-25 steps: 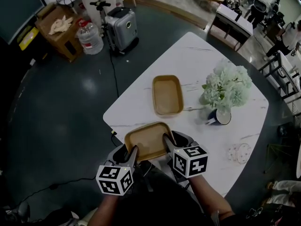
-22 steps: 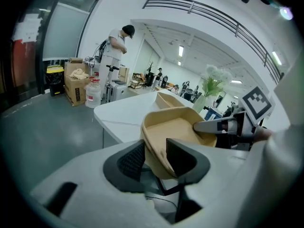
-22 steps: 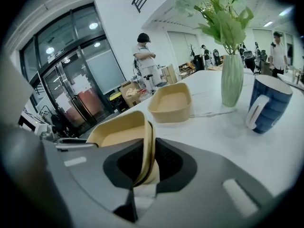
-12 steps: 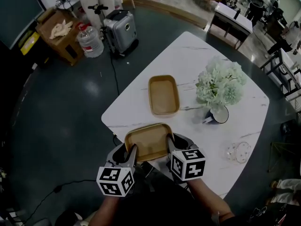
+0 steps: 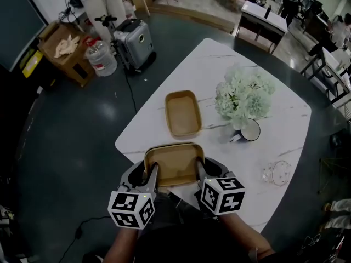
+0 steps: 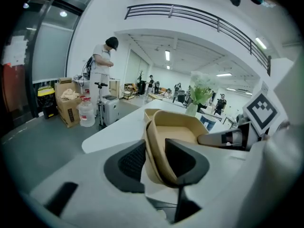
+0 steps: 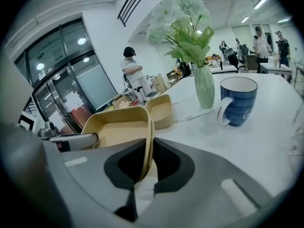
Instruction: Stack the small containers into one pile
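Note:
A tan shallow container (image 5: 173, 163) sits at the table's near edge, between both grippers. My left gripper (image 5: 149, 171) straddles its left wall, and the jaws are closing with that wall between the pads (image 6: 133, 161). The right gripper (image 5: 198, 169) is shut on the thin right wall (image 7: 148, 137). In the left gripper view the same container (image 6: 178, 125) fills the gap and looks tilted. A second tan container (image 5: 182, 113) lies farther out on the table, empty and apart; the right gripper view shows this second container (image 7: 161, 110) behind the held one.
On the white marble table (image 5: 219, 64), a vase of pale flowers (image 5: 244, 97) and a blue mug (image 5: 249, 129) stand right of the far container. A clear glass item (image 5: 276, 172) lies near the right edge. A suitcase (image 5: 134, 43) and a person stand on the floor beyond.
The right gripper's jaws have closed onto the near container's right wall. The left jaws have narrowed a little. The container has stayed at the near edge.

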